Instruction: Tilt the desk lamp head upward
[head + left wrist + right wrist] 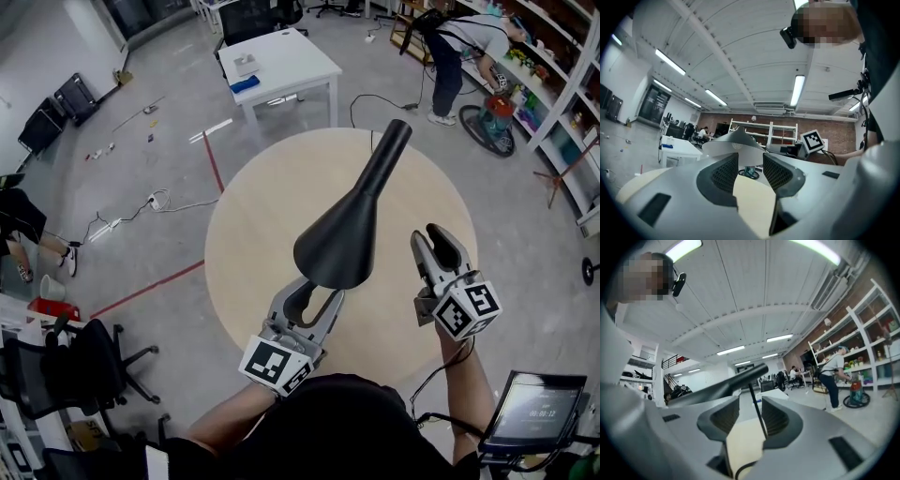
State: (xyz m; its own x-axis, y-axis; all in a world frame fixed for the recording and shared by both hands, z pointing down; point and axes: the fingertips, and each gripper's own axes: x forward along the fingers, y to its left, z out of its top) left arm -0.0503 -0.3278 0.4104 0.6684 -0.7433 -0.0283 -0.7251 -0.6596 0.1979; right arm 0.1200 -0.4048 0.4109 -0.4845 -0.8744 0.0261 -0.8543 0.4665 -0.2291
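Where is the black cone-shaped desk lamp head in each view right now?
Head view: black cone-shaped lamp head at centre.
Left gripper view: its pale underside just above the jaws.
Right gripper view: its dark side slanting above the jaws.
Shared landmark: round pale wooden table.

No word, brand or number is showing clearly enough to be read. The only signs are square black-and-white coded patterns. Some are showing on the white marker cube [277, 365] at the back of the left gripper [314, 302]. Others are showing on two faces of the second white marker cube [467, 310], which is sitting on the right gripper [439, 246]. In the left gripper view one such black-and-white marker [813, 141] is facing the camera. A dark tablet screen [536, 411], at the lower right of the head view, is displaying a few pale characters, but they are too small to read.
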